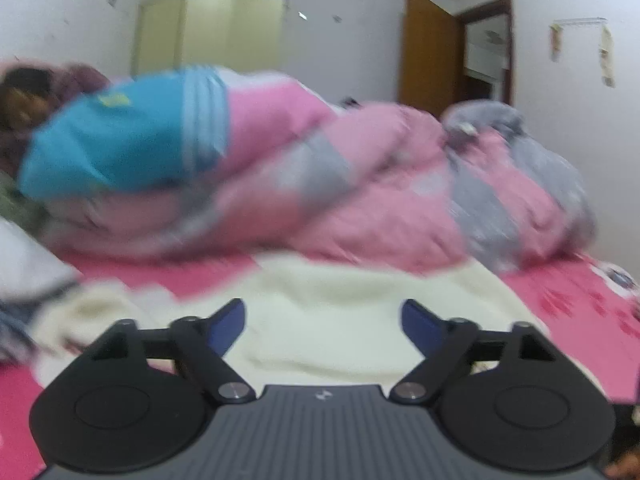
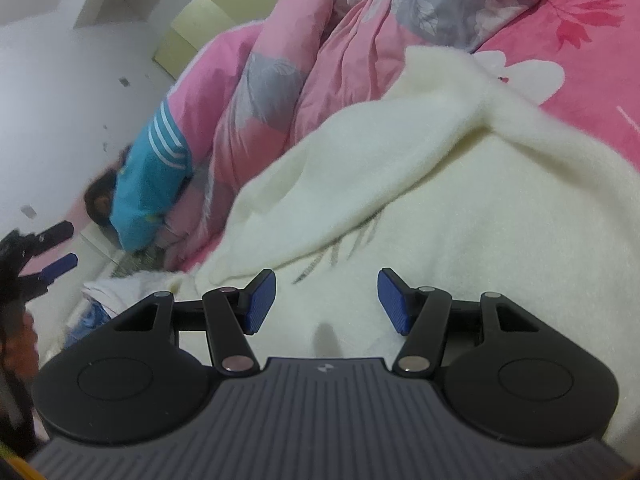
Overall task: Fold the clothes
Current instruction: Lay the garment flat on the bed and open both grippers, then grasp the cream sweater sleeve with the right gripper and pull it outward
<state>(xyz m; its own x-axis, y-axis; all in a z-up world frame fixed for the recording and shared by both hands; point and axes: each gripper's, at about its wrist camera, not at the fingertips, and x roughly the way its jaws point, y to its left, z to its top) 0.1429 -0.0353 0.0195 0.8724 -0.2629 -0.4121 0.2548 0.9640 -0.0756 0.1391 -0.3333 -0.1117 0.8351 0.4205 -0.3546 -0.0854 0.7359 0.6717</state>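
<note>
Fingers wide and empty on both the left gripper (image 1: 322, 316) and right gripper (image 2: 326, 300), the fluffy cream garment (image 2: 440, 200) beneath may bunch or slip if pinched through several layers.

— What is seen of the garment?
— A cream-white fleece garment (image 2: 460, 200) is spread over the pink bedsheet, fluffy in texture. A faint grey marking is seen on its surface.

— Is it laid flat?
— Not wholly. One part is folded over the rest in a thick, raised ridge, tapering toward the far edge; the near part is laid fairly smooth.

— And from the left wrist view?
— The same cream fabric (image 1: 340, 320) is seen blurred, lying in front of the pink quilt.
</note>
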